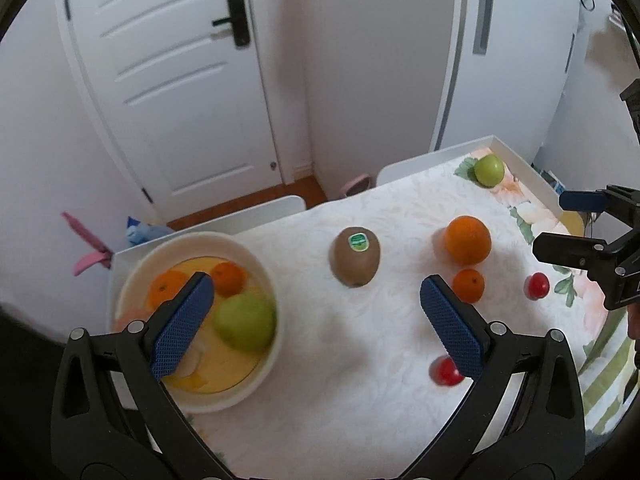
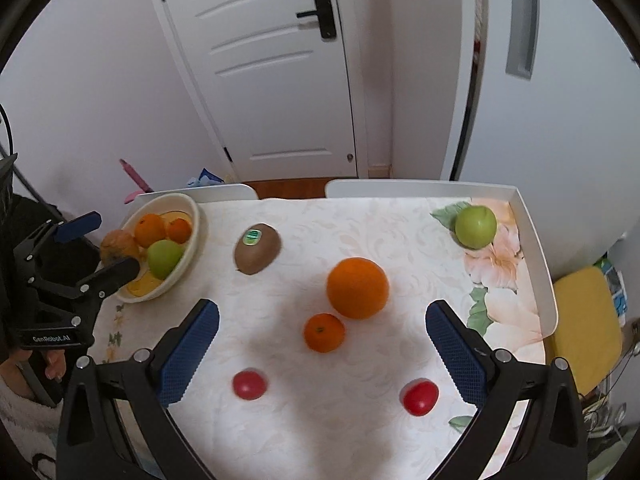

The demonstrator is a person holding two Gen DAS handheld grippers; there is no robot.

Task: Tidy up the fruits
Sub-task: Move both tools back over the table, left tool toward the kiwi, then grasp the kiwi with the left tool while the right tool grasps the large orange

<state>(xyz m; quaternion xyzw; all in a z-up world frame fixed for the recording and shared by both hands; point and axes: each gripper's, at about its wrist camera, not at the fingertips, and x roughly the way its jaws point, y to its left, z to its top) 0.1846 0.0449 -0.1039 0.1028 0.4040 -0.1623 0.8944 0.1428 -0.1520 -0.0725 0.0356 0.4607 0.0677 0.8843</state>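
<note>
Left claw (image 1: 316, 312) spread wide, empty, above desk (image 2: 360, 432) beside bowl (image 2: 196, 216). Right claw (image 2: 322, 344) also wide, empty, over small orange (image 2: 324, 332).

Risks, as judgement: round fruit rolls if nudged; large orange (image 2: 357, 288) touches small one, so grab may knock it. Tomatoes (image 2: 420, 397) soft, may crush.

Bowl holds two oranges, green apple (image 2: 165, 258), brownish fruit at rim. Loose on desk: kiwi (image 2: 257, 249), second apple (image 2: 475, 227), two tomatoes.

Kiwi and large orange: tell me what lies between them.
Nothing: between the kiwi and the large orange only bare tablecloth shows, clearest in the right wrist view.
</note>
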